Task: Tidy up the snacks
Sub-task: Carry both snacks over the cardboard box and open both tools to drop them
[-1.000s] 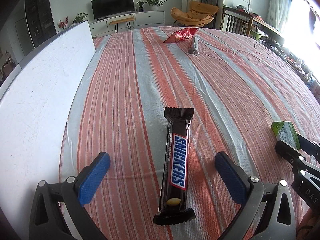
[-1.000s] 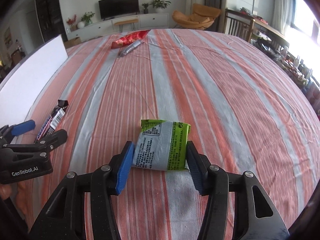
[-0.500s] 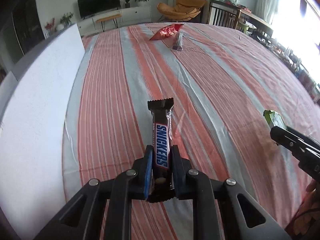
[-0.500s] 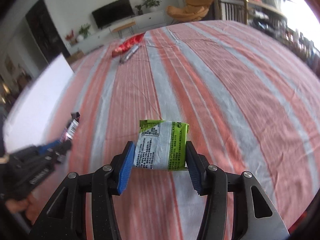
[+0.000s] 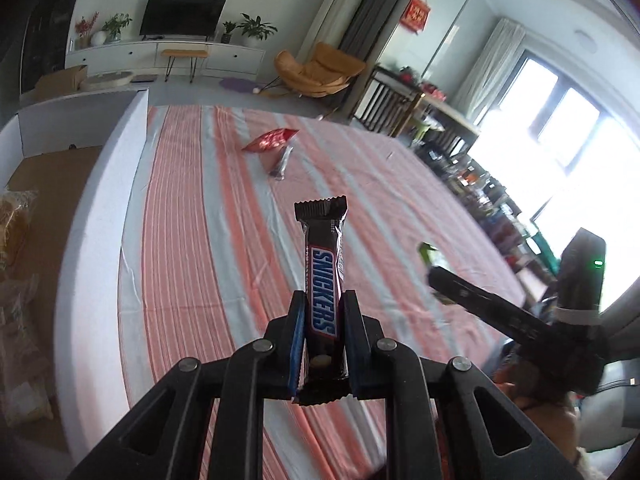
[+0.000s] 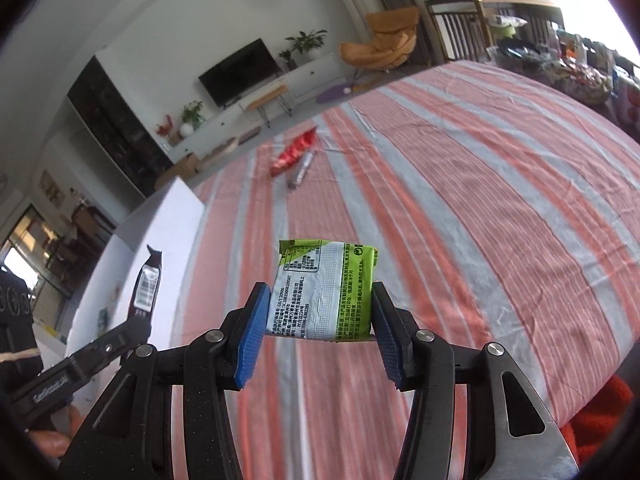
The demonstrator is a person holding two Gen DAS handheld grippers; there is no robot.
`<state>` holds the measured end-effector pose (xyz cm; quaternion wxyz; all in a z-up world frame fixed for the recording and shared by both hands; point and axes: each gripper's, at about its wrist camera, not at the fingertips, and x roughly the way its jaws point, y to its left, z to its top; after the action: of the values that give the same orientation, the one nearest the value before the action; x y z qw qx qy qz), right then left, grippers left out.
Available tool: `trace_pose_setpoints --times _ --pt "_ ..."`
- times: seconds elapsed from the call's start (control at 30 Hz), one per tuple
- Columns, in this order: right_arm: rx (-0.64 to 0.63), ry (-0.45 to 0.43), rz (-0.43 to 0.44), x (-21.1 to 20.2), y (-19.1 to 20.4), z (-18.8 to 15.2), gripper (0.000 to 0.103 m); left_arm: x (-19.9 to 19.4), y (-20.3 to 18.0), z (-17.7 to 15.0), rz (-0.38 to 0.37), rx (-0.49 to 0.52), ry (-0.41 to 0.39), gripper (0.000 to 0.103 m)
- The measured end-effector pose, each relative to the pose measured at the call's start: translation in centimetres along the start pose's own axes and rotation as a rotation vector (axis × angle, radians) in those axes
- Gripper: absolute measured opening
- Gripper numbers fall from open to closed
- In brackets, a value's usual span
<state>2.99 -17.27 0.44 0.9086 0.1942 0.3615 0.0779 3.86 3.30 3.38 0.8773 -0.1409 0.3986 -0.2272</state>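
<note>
Closest in, the left gripper (image 5: 323,344) is clamped on a Snickers bar (image 5: 322,280), long axis running straight out along the fingers. The right gripper (image 6: 320,332) pinches a green snack packet (image 6: 326,290) across its width. Both are off the striped tablecloth (image 6: 460,208). The white box (image 5: 100,200) sits to the left, so the left hand looks nearer. Farther off lie a red packet (image 5: 270,141) and a grey wrapper (image 5: 280,162). The box's contents are mostly cut off.

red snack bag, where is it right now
The red snack bag lies at the far end of the striped tablecloth, touching a small grey packet, right of the white box.
</note>
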Motion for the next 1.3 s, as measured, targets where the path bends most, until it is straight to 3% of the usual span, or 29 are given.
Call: trace_pose_setpoints --times 0.13,0.3,0.47,0.6,0.63,0.67,0.7,0.73,0.77,0.87,0.93,1.1,1.2,1.3 --pt "-0.051 -0.013 0.06 -0.9 3.5 0.6 0.052 -6.1 0.7 0.8 -0.038 -0.026 -0.071 0.017" --pt "-0.166 0.01 0.206 -0.7 11.2 1.1 0.052 -13.0 4.3 2.7 0.053 -0.061 -0.205 0.017" --pt "-0.309 0.087 0.366 1.3 20.5 0.7 0.052 -16.0 12.0 2.8 0.259 -0.167 -0.244 0.017" --pt "-0.429 0.151 0.392 4.7 26.4 -1.2 0.056 -15.8 17.6 1.3 0.477 -0.215 -0.189 0.018" --pt "-0.462 0.181 0.379 5.8 27.4 -2.0 0.063 -15.4 18.5 0.7 0.529 -0.224 -0.171 0.026" --pt "-0.491 0.231 0.369 7.1 28.3 -2.8 0.075 -15.1 19.5 0.3 0.581 -0.24 -0.154 0.046" --pt "-0.504 0.265 0.359 8.0 28.5 -3.4 0.076 -14.8 20.2 -0.2 0.616 -0.258 -0.148 0.06" --pt "-0.51 0.286 0.346 8.5 28.4 -3.8 0.075 -14.7 20.9 -0.6 0.641 -0.28 -0.15 0.086" --pt "-0.509 0.283 0.334 8.6 27.9 -4.1 0.075 -14.6 21.3 -1.0 0.66 -0.297 -0.165 0.094" --pt "-0.499 0.236 0.288 8.0 24.8 -4.2 0.075 -14.7 21.3 -1.6 0.687 -0.31 -0.211 0.094" --pt "-0.472 0.205 0.226 7.8 22.4 -4.0 0.075 -14.0 20.6 -1.1 0.656 -0.301 -0.223 0.095" --pt "-0.369 0.112 -0.049 7.6 11.5 -3.0 0.079 -11.0 16.0 0.7 0.498 -0.241 -0.251 0.095" --pt "-0.29 0.12 -0.22 8.3 5.1 -3.4 0.079 -8.6 10.8 1.8 0.378 -0.152 -0.237 0.095" --pt "-0.202 0.142 -0.318 8.7 -0.2 -4.4 0.079 -4.9 4.8 2.0 0.266 -0.025 -0.174 0.099"
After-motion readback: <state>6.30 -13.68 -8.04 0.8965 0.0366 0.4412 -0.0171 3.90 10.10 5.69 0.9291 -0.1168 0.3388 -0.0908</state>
